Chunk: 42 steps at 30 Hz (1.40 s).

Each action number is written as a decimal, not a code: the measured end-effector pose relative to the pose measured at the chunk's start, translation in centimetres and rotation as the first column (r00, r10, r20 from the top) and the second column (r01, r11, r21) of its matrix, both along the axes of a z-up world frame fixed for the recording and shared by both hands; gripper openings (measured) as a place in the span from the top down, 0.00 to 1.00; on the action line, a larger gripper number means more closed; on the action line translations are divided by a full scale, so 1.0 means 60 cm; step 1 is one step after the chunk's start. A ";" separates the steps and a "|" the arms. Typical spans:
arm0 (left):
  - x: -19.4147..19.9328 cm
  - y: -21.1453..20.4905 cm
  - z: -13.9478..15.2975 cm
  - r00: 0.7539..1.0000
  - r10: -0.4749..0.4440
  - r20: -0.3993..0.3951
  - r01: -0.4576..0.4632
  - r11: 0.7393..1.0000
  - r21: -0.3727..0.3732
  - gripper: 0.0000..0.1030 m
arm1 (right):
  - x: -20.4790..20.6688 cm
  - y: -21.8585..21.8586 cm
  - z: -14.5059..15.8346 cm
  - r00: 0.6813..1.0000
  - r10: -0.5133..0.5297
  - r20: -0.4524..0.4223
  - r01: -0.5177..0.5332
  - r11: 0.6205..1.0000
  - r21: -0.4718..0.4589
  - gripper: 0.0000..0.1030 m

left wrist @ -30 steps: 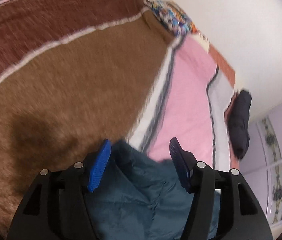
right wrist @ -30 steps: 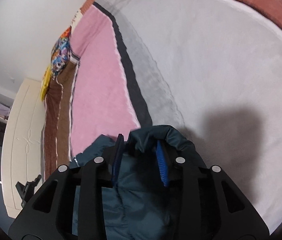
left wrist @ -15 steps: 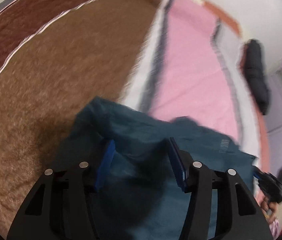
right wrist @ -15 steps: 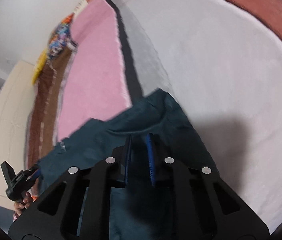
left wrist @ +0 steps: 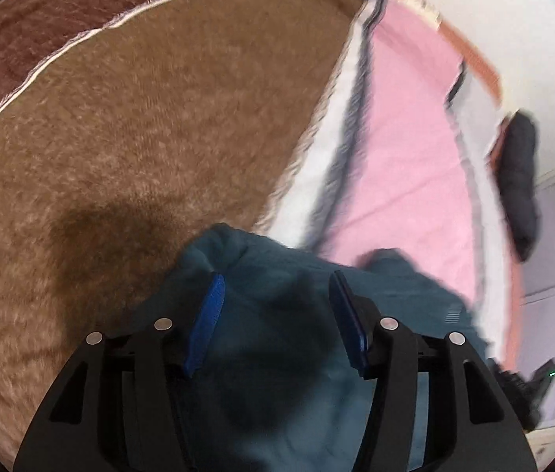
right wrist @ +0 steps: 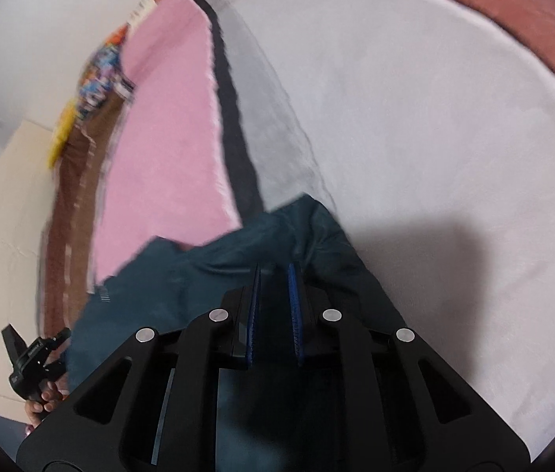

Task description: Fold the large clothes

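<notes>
Teal garment [left wrist: 289, 354], one item, lies on the bed over the striped blanket [left wrist: 128, 126], spanning its brown, pink and white bands. One dark bundle [left wrist: 519, 181] rests at the far edge of the bed, well apart from the garment. One patterned pillow [right wrist: 100, 74] sits at the head end.

Two grippers are present. Left gripper [left wrist: 277, 322]: jaws spread wide, blue pads [left wrist: 208, 322] on either side of a fabric ridge, not closed on it. Right gripper [right wrist: 275, 314]: jaws drawn close together with a narrow gap, a fold of the teal garment [right wrist: 206, 275] pinched between the blue pads [right wrist: 295, 314]. In the right wrist view, the left gripper [right wrist: 27, 358] appears at the garment's opposite end.
</notes>
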State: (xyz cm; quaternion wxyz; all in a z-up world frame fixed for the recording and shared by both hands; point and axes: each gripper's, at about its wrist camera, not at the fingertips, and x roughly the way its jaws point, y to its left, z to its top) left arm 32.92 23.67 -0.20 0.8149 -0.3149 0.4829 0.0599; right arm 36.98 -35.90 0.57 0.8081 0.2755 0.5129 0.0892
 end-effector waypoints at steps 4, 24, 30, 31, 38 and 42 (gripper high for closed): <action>-0.064 0.005 0.062 0.997 -0.028 0.067 0.028 1.000 0.002 0.42 | -0.060 -0.007 0.057 0.997 0.040 0.061 -0.041 0.999 0.008 0.85; -0.478 -0.072 0.007 0.999 -0.016 0.033 0.020 0.993 -0.117 0.27 | -0.432 0.158 0.078 0.915 0.373 0.155 -0.350 0.924 -0.156 0.82; -0.532 -0.087 -0.028 1.000 -0.022 -0.005 0.021 0.993 -0.116 0.27 | -0.502 0.153 0.031 0.926 0.369 0.074 -0.355 0.922 -0.151 0.82; -0.536 -0.089 -0.030 1.000 -0.023 -0.008 0.022 0.993 -0.112 0.27 | -0.512 0.147 0.022 0.931 0.359 0.058 -0.348 0.926 -0.148 0.81; -0.559 -0.094 -0.043 1.000 -0.029 -0.011 0.028 0.991 -0.133 0.27 | -0.564 0.082 -0.019 0.972 0.236 -0.016 -0.237 0.964 -0.118 0.65; -0.554 -0.080 -0.049 1.000 0.003 -0.001 -0.003 0.981 -0.193 0.22 | -0.562 0.039 -0.025 0.991 0.132 -0.029 -0.133 0.990 -0.037 0.52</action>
